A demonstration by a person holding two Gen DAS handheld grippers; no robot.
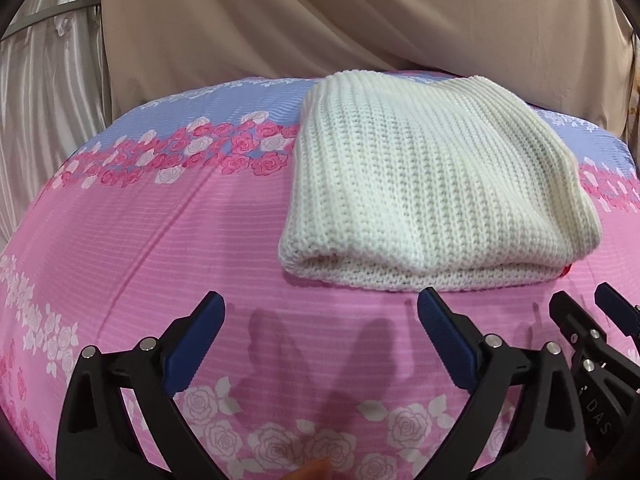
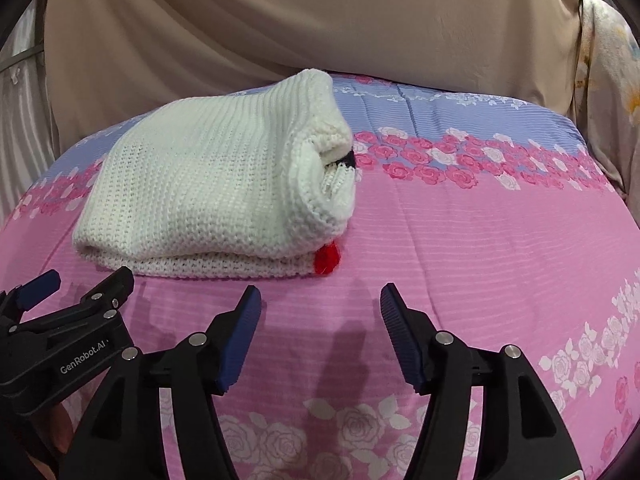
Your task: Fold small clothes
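A: What is the left wrist view showing?

B: The left gripper (image 1: 321,312) is hovering over the near part of the bed (image 1: 168,240), which is wearing a pink cover with roses and a blue band at the far side. Its two fingers (image 1: 440,320) are standing wide apart, and nothing is lying between them, only the pink cover. Just beyond the fingertips, a little to the right, the white knitted garment (image 1: 432,184) is lying folded into a thick block, with its folded edge facing the gripper. The fingers are not touching it.

A: Is something else showing there?

B: At the right edge the right gripper (image 1: 592,312) is coming into the picture, near the corner of the garment. Behind the bed a beige cloth (image 1: 360,20) is hanging, and a shiny curtain (image 1: 44,100) is hanging at the far left.

A: And the right wrist view?

B: Here the right gripper (image 2: 320,304) is pointing down at the pink cover of the bed (image 2: 480,248). Its fingers (image 2: 244,320) are standing moderately apart, less wide than the left ones, and they are holding nothing. The white knitted garment (image 2: 208,184) is lying far and to the left of them, folded, with its rolled end turning to the right. A small red piece (image 2: 327,261) is sticking out at its near right corner, and a dark bit is showing inside the roll. The left gripper (image 2: 86,280) is appearing at the left edge, just beside the near edge of the garment; whether it is touching, I cannot tell.
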